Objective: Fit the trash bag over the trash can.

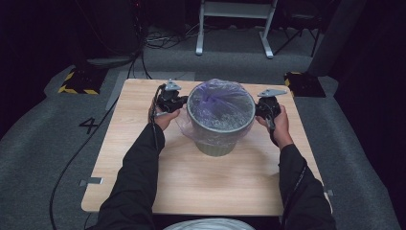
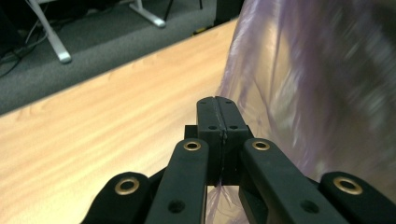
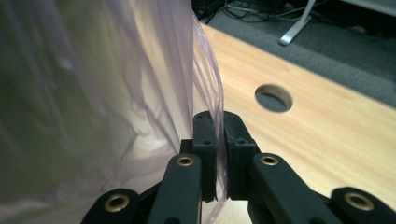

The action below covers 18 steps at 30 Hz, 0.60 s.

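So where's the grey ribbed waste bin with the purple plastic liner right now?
In the high view, the grey ribbed waste bin stands mid-table toward the far edge, between the left gripper and right gripper, each pinching its purple plastic liner.

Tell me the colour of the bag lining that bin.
Pale translucent purple. The bag over the grey bin shows it best in the high view.

Bin mid-table; bag in bin; tongs L & R.
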{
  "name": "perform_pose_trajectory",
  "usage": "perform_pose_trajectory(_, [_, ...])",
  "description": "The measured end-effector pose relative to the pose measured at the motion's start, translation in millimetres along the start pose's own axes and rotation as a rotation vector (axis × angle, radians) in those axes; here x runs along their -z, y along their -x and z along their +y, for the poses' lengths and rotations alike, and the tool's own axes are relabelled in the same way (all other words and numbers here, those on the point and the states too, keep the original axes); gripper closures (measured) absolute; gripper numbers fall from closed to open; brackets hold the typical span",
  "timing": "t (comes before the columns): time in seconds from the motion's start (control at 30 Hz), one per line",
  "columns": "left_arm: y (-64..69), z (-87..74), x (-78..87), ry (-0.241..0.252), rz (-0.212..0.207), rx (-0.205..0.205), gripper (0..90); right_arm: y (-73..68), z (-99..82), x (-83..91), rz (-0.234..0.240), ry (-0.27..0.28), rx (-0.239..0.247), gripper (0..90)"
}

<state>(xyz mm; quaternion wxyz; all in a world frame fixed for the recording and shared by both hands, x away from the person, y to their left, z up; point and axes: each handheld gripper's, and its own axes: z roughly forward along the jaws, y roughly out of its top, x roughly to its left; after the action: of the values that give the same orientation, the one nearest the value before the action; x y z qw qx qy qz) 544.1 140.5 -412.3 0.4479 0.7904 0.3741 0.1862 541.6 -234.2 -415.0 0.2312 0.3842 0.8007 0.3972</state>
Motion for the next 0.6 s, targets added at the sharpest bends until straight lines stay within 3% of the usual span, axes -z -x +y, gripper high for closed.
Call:
perform_pose_trajectory(0.1, [-2.8,-9.8,0.2,-0.001,-0.012,0.017,89.5,0.6,-7.3,-2.1,0.005,-0.009,-0.007,85.4])
perform_pose_trajectory(0.27, [-2.0,-20.9,10.6,0.017,-0.028,0.007,87.4,-0.5,-18.6,1.2,-0.006,-0.014,0.018,81.5])
perform_pose_trajectory(0.33, [-3.7,-24.2,18.8,0.047,-0.034,0.024,79.2,-0.3,-22.2,4.7,-0.017,-0.012,0.035,78.1])
perform_pose_trajectory(0.4, [-3.4,-26.8,28.6,0.072,-0.05,0.04,65.5,0.9,-25.6,9.5,-0.018,0.006,0.037,72.2])
perform_pose_trajectory(0.47, [-1.0,-28.7,39.0,0.087,-0.05,0.026,51.9,2.0,-28.6,14.8,-0.007,0.022,0.044,62.6])
perform_pose_trajectory(0.6, [5.7,-34.4,59.7,0.112,-0.075,-0.001,40.2,3.9,-33.0,27.7,-0.011,0.052,0.057,45.4])
